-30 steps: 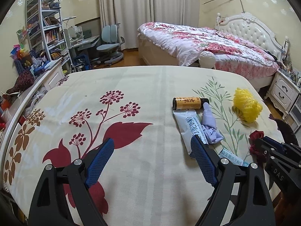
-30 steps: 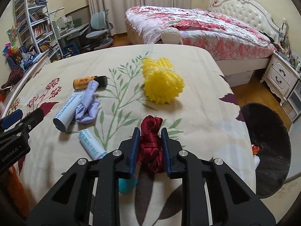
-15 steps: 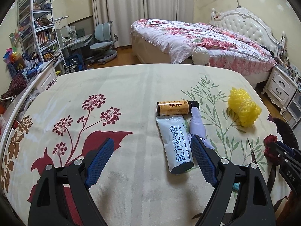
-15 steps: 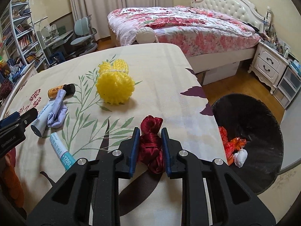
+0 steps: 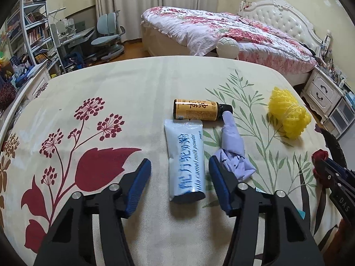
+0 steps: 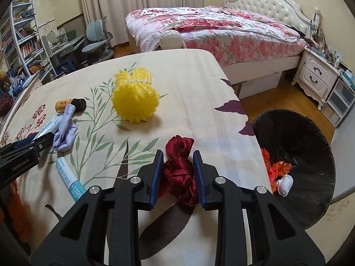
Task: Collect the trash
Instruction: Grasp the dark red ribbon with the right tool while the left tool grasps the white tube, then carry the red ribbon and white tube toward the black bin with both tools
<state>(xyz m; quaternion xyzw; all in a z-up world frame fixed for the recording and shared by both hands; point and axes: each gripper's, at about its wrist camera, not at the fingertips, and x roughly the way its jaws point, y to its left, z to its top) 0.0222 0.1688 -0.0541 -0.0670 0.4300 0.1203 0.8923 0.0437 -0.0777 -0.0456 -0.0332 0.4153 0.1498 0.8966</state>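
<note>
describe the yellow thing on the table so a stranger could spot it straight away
On the floral tablecloth, look toward the edge nearest the bed. The yellow foam net bundle lies there, apart from the bottle and sachet. It is the only bright yellow, knobbly thing.

**Layout on the table and beside it**

On the tablecloth (image 5: 133,93): bottle (image 5: 195,109) lying far, sachet (image 5: 186,161) just near of it, crumpled glove (image 5: 233,153) right of the sachet, touching the bottle's cap. Mesh ball (image 5: 288,115) well right, tube (image 6: 68,177) near of the glove. Ribbon bundle (image 6: 180,170) at the near right edge. Off the right edge, on the floor: bin (image 6: 310,137), wrappers (image 6: 279,173) in it.
</note>
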